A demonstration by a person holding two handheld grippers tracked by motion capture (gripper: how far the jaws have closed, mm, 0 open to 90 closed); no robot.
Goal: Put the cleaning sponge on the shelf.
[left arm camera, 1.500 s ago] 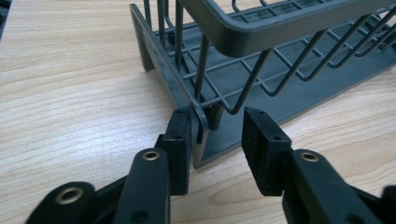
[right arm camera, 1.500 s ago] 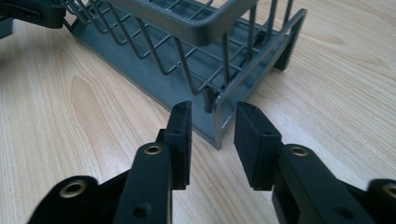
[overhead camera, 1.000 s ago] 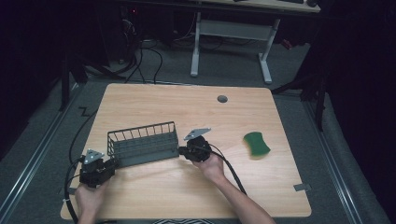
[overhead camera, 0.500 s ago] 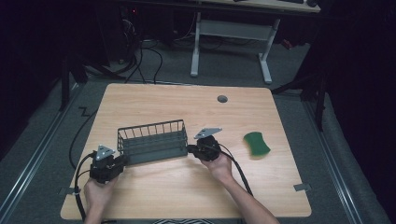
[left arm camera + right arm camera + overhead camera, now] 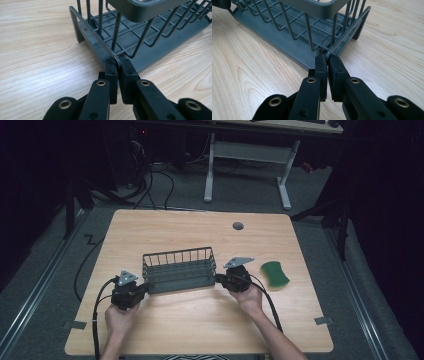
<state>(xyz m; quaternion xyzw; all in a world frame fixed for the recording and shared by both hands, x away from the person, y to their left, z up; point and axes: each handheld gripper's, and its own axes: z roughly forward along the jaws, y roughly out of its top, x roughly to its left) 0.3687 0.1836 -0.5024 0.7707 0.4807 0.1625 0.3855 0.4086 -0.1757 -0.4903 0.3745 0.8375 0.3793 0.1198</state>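
While it sits at the centre of the high view on the pale wooden table (image 5: 200, 320), the dark grey wire basket (image 5: 179, 270) shows thin upright bars, a solid flat rim around its top, a grid floor and a flat base frame. At its left end the left gripper (image 5: 143, 288) has just been closing, and its jaws now pinch the basket's lower corner frame. At its right end the right gripper (image 5: 218, 278) pinches the matching corner between its pads. Right of centre, a green sponge (image 5: 274, 273) lies near the right gripper.
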